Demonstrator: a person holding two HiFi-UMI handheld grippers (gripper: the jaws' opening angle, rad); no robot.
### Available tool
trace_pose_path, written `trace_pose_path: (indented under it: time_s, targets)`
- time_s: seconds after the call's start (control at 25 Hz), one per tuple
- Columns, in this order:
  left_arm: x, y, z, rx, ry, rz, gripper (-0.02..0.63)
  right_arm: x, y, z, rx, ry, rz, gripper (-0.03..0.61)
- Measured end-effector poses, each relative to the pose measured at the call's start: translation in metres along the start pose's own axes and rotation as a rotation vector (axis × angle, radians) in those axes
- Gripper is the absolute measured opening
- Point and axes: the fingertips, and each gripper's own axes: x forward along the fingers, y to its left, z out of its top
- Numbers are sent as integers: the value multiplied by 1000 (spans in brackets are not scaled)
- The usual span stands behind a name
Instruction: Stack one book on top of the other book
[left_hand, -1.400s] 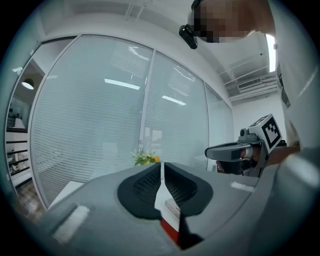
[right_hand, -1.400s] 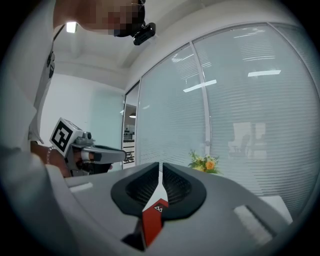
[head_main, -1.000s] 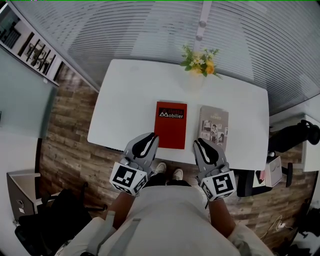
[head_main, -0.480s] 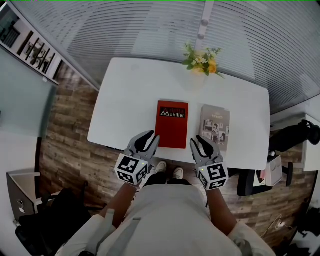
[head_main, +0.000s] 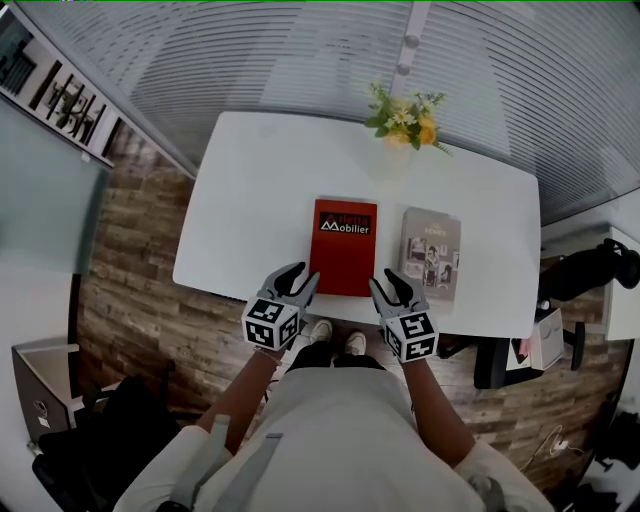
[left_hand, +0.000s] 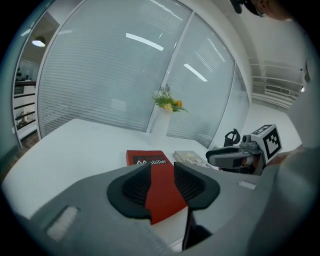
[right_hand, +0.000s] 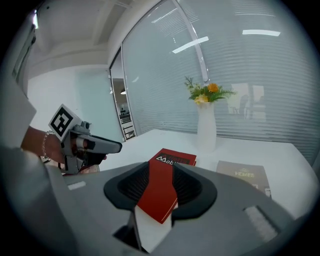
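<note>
Closest to the person, both tools hang over the near edge of the white tabletop (head_main: 255, 205), one at each near corner of the red book (head_main: 343, 248). The left hand-held gripper (head_main: 300, 275) sits just off the book's near left corner, tips angled in towards it. The right hand-held gripper (head_main: 388, 283) is just off the near right corner, at the near end of the gap between the red book and the grey book (head_main: 429, 255). The jaws of both are about halfway apart and opening. Neither has hold of anything: each one's own view shows the red cover lying flat beyond the pads, framed in the gap, with no pad pressing on it. I cannot tell whether any tip brushes the book's edge.

The two books lie flat and side by side, apart, not stacked, the red one to the left with its white lettering at the far end.

Farther back, near the tabletop's far edge, a white vase (right_hand: 206, 127) stands upright, holding a small bunch of yellow and orange flowers (right_hand: 207, 92) with green leaves.
</note>
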Motion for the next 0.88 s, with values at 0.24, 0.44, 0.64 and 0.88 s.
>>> trace_pose_path:
  time_s: [0.24,0.44,0.64,0.88]
  targets:
    - [17,12,-29,-43,71,-10,184,22,-7,-30,41,69,7,179]
    - [31,26,-54,-74,127,12,233,36,-9,-49,101,115,23,216]
    - [47,32,-77,-129,182,-4,252,51,-13,-66,147,165,14,218]
    - [61,37,-91,-198,200,-15,264,67,-18,-82,163,203,4,253]
